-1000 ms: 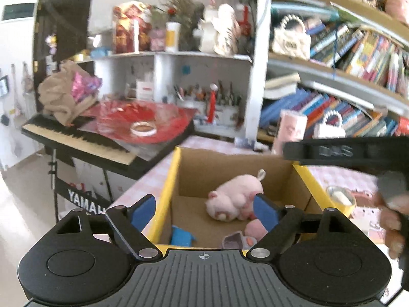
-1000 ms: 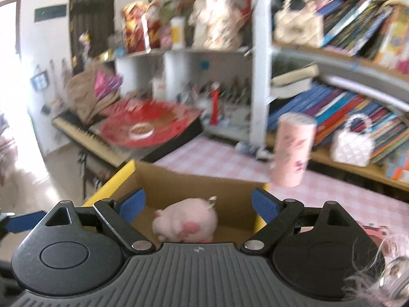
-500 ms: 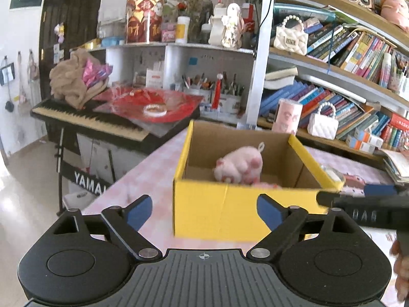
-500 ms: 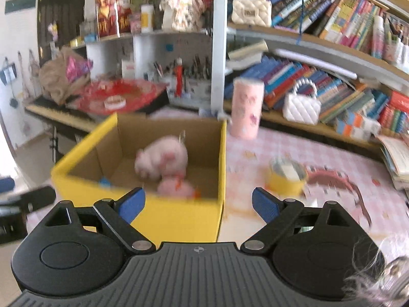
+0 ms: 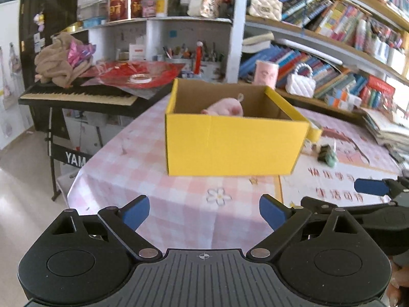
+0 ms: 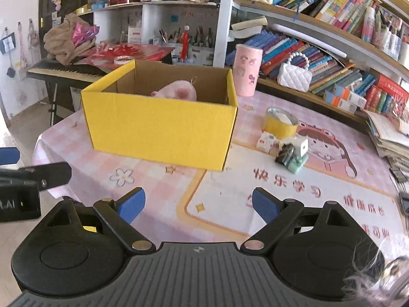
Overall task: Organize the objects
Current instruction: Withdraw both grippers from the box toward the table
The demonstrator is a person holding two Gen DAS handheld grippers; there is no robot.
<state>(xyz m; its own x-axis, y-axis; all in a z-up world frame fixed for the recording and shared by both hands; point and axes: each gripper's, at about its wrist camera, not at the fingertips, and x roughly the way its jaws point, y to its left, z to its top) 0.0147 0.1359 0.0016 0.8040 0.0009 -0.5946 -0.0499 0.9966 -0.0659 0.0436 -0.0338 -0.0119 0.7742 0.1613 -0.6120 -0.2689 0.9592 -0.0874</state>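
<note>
- Grippers first: I'm seeing my left gripper (image 5: 204, 211) hanging w/ blue pads spread wide, nothing btwn them, over the pink checked tablecloth (image 5: 158, 174) in front of the box.
- I'm seeing my right gripper (image 6: 198, 204) spread just as wide, holding nothing, hovering over the yellow-bordered mat print (image 6: 294, 199) w/ red characters.
- Yellow cardboard box (image 6: 163, 128) is sitting on the table ahead of both tools, well apart from the pads, top open, brown inside.
- Pink plush toy (image 6: 179, 92) is lying inside the box; only its upper part is showing over the front wall, rest is hidden.
- Yellow tape roll (image 6: 280, 124) is sitting on the table to the right of the box, near its far right corner.
- Small white-and-pink packet (image 6: 265, 140) is lying just in front of the roll; a dark-and-green small toy (image 6: 291, 157) w/ a white cube part is sitting just beside it. Can't tell what the toy is.
- Pink patterned cup (image 6: 246, 70) is standing upright behind the box's right end; white quilted handbag (image 6: 294, 74) is resting on the low shelf further right.
- Keyboard piano (image 5: 76, 94) is standing left of the table w/ red sheets and a tape ring on top.
- Each tool is showing at the edge of the other's view, side by side, not touching.
- Nothing is blocking the path btwn the pads and the box front.
</note>
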